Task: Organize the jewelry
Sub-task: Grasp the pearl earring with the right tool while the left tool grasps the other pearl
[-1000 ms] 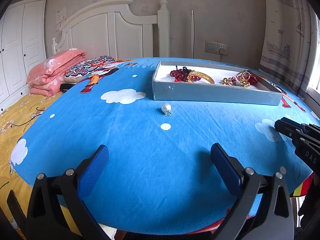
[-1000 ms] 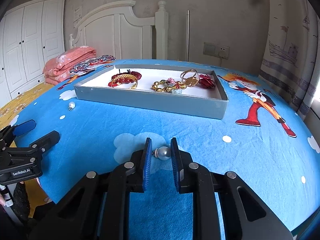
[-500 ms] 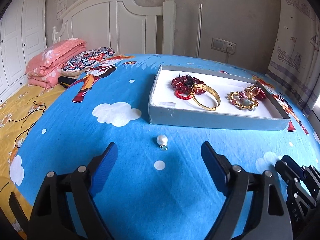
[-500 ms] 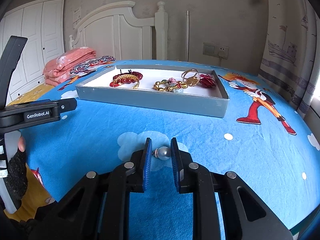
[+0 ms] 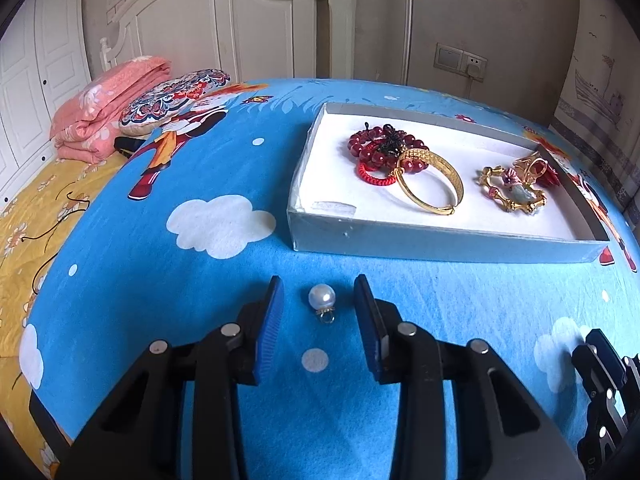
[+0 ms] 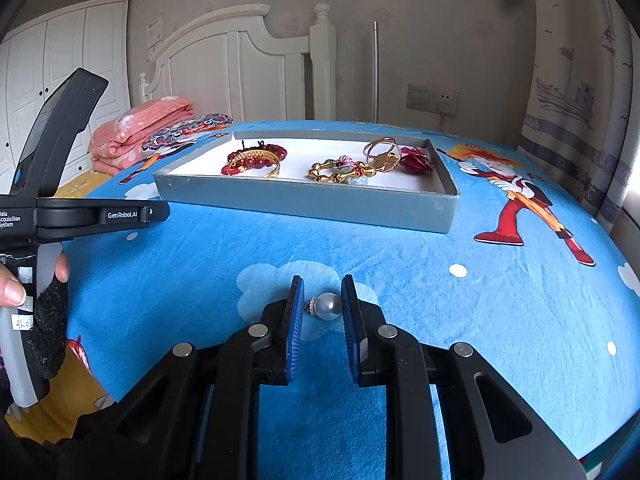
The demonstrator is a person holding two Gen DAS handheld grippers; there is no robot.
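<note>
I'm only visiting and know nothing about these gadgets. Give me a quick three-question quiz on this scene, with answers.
1. True or false: the gold bangle lies outside the grey tray.
2. What is pinched in the right gripper? A a ring, B a grey pearl, C a red bead.
3. Fill in: the pads of the left gripper ___ touching the white pearl.

Key:
1. False, it lies inside.
2. B.
3. "Are not": the jaws have just been closing with that pearl between them, gaps on both sides.
</note>
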